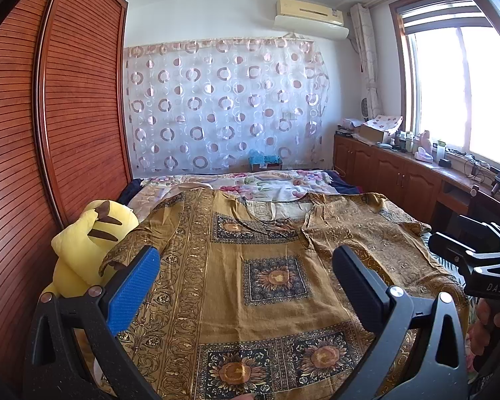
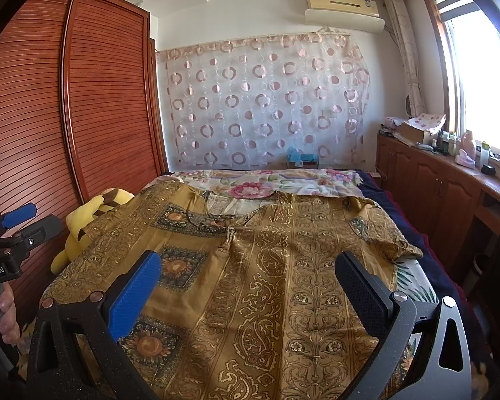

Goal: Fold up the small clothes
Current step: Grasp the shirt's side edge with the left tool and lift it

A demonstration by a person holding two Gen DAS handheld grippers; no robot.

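Both hand-held grippers are hovering over the bed with their fingers spread wide apart and nothing between them. Starting at the left of the left wrist view, the left hand-held gripper (image 1: 246, 276) is pointing over a yellow plush toy (image 1: 90, 243) that is lying at the lower left against the slatted wooden wardrobe (image 1: 66, 100). Filling the centre and lower part of the frame, the golden patterned shirt (image 1: 250, 266) is lying spread flat on the bed, neckline toward the far wall, partly covering a floral sheet (image 1: 250, 183). At the right edge, the other tool's body is showing, gripped by a hand (image 1: 493, 316).

In the right wrist view, the right hand-held gripper (image 2: 246, 276) is hanging over the shirt's (image 2: 283, 266) lower centre, while its right sleeve (image 2: 383, 230) is reaching toward the bed's right edge (image 2: 433, 276).
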